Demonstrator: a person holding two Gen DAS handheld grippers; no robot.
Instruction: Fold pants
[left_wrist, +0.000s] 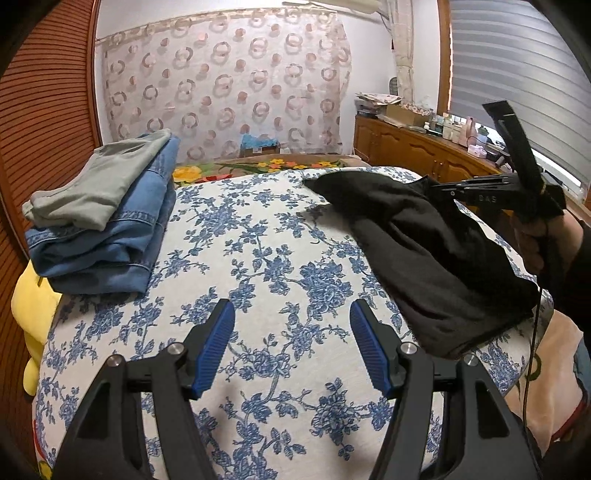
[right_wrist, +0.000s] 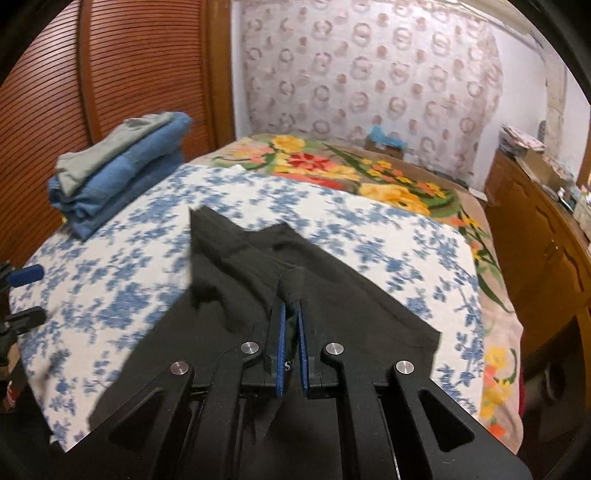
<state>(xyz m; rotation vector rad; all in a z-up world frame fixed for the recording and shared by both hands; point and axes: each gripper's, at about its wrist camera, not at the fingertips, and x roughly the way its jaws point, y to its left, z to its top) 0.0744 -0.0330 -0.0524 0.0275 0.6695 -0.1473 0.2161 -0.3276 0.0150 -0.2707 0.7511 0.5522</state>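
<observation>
floral bedspread (right_wrist: 388, 221) | right hand-held gripper (right_wrist: 290, 299) pinching black pants (right_wrist: 332, 288) | left hand-held gripper (left_wrist: 291, 310) spread

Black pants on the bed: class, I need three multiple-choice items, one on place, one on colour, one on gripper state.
1. Where is the folded clothes pile?
A. far left of the bed
B. on the cabinet
C. on the floor

2. What colour is the pile's top garment?
A. red
B. grey-green
C. black

3. The right gripper is:
A. open and empty
B. shut on the black pants
C. holding jeans

Answers: 1 A, it sits at the bedspread's left edge; 2 B, pale grey-green over denim; 3 B, black cloth is pinched between its pads.
</observation>
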